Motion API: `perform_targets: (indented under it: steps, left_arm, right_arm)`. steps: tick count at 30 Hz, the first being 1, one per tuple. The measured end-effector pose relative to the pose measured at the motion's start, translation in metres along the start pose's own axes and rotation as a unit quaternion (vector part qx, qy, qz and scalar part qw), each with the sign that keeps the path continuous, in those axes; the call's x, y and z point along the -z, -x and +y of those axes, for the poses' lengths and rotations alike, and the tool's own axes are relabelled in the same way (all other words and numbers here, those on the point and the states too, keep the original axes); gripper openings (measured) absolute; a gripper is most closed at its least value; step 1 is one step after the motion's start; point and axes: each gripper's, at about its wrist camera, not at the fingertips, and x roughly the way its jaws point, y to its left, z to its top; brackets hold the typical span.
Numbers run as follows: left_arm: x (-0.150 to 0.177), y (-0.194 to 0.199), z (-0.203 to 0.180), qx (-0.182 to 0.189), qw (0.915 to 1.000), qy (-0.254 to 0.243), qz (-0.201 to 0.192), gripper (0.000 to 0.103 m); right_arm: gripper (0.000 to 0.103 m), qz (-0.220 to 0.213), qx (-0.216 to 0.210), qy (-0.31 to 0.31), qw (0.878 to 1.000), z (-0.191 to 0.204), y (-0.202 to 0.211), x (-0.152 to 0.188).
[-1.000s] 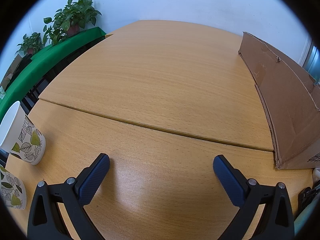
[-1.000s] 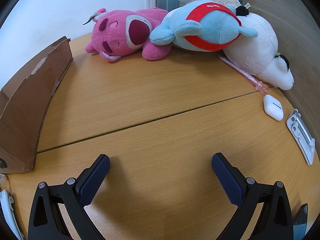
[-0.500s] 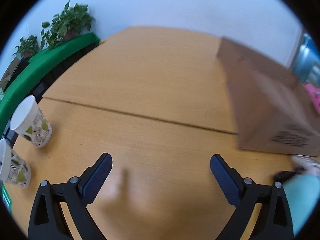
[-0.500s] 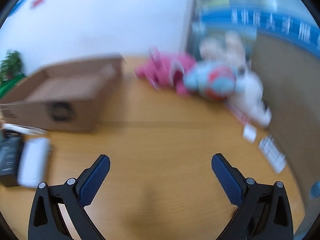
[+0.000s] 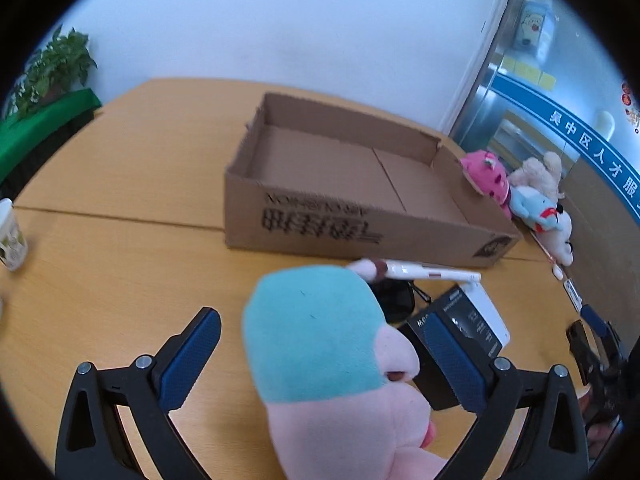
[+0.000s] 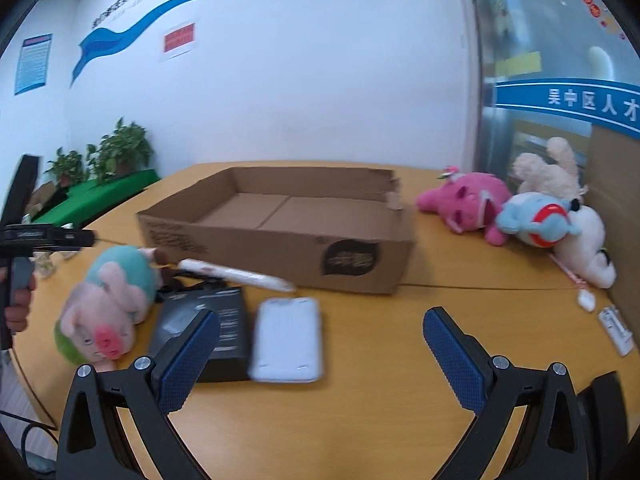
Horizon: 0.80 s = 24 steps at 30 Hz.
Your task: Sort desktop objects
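An open, empty cardboard box [image 5: 344,184] [image 6: 280,232] stands on the wooden table. In front of it lie a teal-and-pink plush pig [image 5: 320,344] [image 6: 108,304], a white pen-like stick [image 5: 424,272] [image 6: 236,274], a black box [image 5: 460,336] [image 6: 208,328] and a flat white case [image 6: 288,338]. My left gripper [image 5: 320,352] is open, its jaws on either side of the pig without touching it. My right gripper [image 6: 320,352] is open and empty above the table, right of the white case.
A pile of plush toys, pink [image 6: 468,204], blue [image 6: 536,220] and white, lies at the table's far right by a brown board. A white earbud case [image 6: 586,300] and a white clip [image 6: 616,328] lie near them. A paper cup [image 5: 10,236] stands at the left edge.
Both grippers have pulled back and risen, turning toward the box. The box's inside, the pig and the desk items have come into view. Both stay open.
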Motion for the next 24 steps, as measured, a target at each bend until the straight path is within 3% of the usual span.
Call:
perform_targets:
  steps: [4, 8, 17, 24]
  left_arm:
    - [0.011, -0.02, 0.002, -0.002, 0.9996, 0.003, 0.028, 0.102]
    - [0.018, -0.021, 0.018, 0.042, 0.9977, 0.041, 0.034, 0.102]
    - [0.023, -0.02, 0.027, 0.073, 0.9951, 0.051, 0.042, 0.102]
    - [0.023, -0.022, 0.037, 0.095, 0.9924, 0.063, 0.047, 0.099]
  right_arm:
    - [0.103, 0.022, -0.046, 0.009, 0.999, 0.048, 0.002, 0.018]
    - [0.103, 0.061, -0.081, 0.056, 0.993, 0.086, -0.006, 0.029]
    - [0.103, 0.092, -0.13, 0.067, 0.985, 0.132, -0.027, 0.027]
    - [0.103, 0.111, -0.199, 0.06, 0.972, 0.168, -0.044, 0.019]
